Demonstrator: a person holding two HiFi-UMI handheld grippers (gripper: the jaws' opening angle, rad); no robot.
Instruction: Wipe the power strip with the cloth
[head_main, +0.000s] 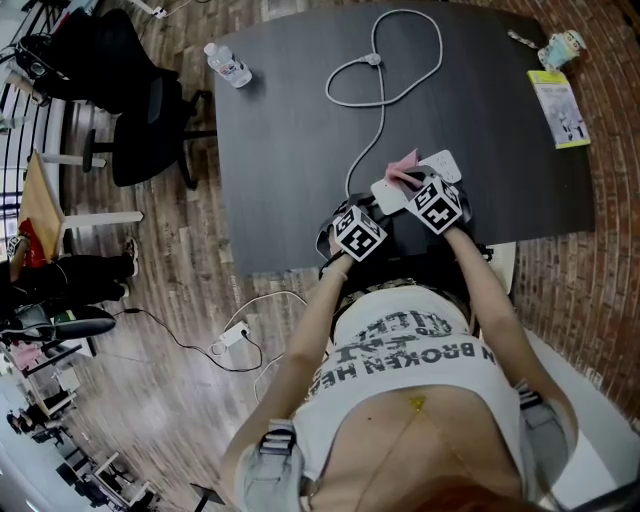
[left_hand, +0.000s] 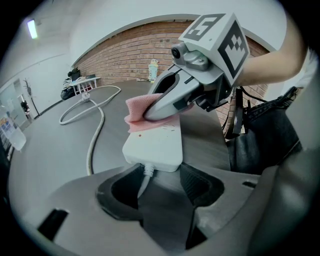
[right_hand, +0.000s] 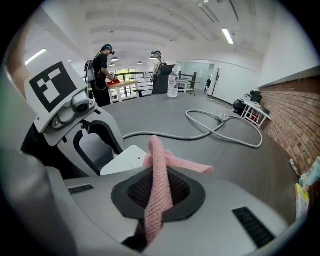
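Head view: we see the dark table (head_main: 300, 150) with the white power strip (head_main: 390, 195) lying near its near edge, right in front of the person. The pink cloth (head_main: 404, 165) sits on the strip. The right gripper (head_main: 420, 188) is down on the cloth. The left gripper (head_main: 368, 212) is just beside it, at the strip's cord end. The grey cable (head_main: 385, 75) runs up the table and loops. A water bottle (head_main: 227, 64) is at the table's far left corner and a yellow booklet (head_main: 560, 108) at the far right.

Left gripper view: the left gripper (left_hand: 160, 189) has its jaws apart and grips nothing. The cable (left_hand: 94, 135) leaves the strip's near end and passes between them. The power strip (left_hand: 156, 142) lies flat on the table (left_hand: 45, 165), its end just ahead of the jaw tips. The right gripper (left_hand: 150, 116) comes in from the right with its tips on the cloth (left_hand: 137, 112), which covers the strip's far part. We note small red specks on the strip's top near the cloth. A brick wall (left_hand: 125, 55) is behind.

Right gripper view: the right gripper (right_hand: 157, 197) has its jaws closed on the cloth (right_hand: 159, 160). A pink strand is clamped between the pads and sticks out ahead. The power strip (right_hand: 125, 159) shows just beyond the jaws, to the left. The left gripper (right_hand: 97, 147) stands at the strip's left. The cable (right_hand: 225, 127) loops across the table (right_hand: 240, 160). The water bottle (right_hand: 173, 82) is upright at the far edge. Two people (right_hand: 101, 67) stand at another table far back.
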